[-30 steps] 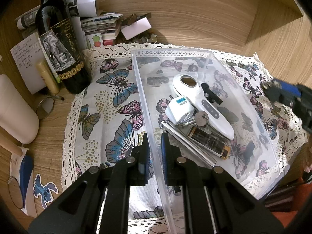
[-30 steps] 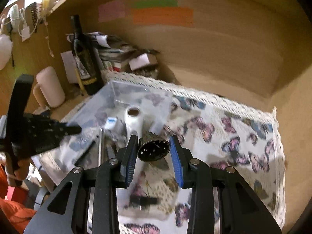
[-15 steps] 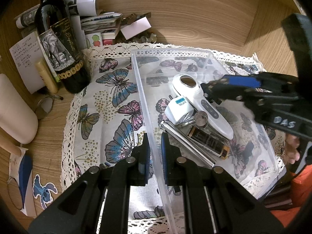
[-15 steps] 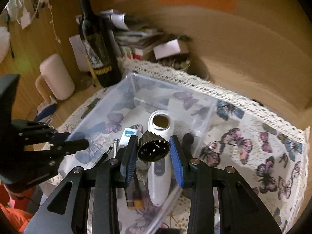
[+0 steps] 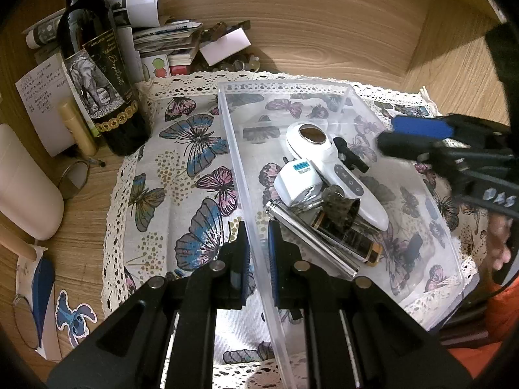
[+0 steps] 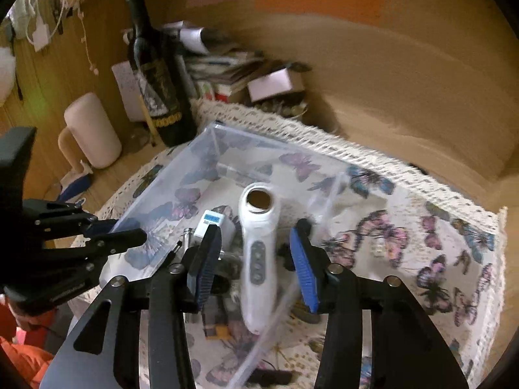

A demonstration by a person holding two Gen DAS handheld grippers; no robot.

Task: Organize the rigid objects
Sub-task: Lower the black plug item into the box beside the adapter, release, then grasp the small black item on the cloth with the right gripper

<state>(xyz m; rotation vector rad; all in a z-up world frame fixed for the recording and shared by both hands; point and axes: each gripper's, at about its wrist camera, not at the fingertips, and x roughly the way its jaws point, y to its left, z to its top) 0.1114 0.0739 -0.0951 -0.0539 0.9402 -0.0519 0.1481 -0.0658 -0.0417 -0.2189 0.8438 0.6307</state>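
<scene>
Left hand-held gripper (image 5: pixel 257 243) clamped shut, right hand-held gripper (image 6: pixel 256 256) jaws opening, empty

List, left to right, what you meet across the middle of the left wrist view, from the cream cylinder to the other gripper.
Cream cylinder → wine bottle → butterfly cloth → bin wall → white plug → white handheld device → right gripper.

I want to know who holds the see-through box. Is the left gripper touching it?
Touching. The left wrist view shows the left gripper shut on the clear plastic bin, one pad on each side of its wall.
</scene>
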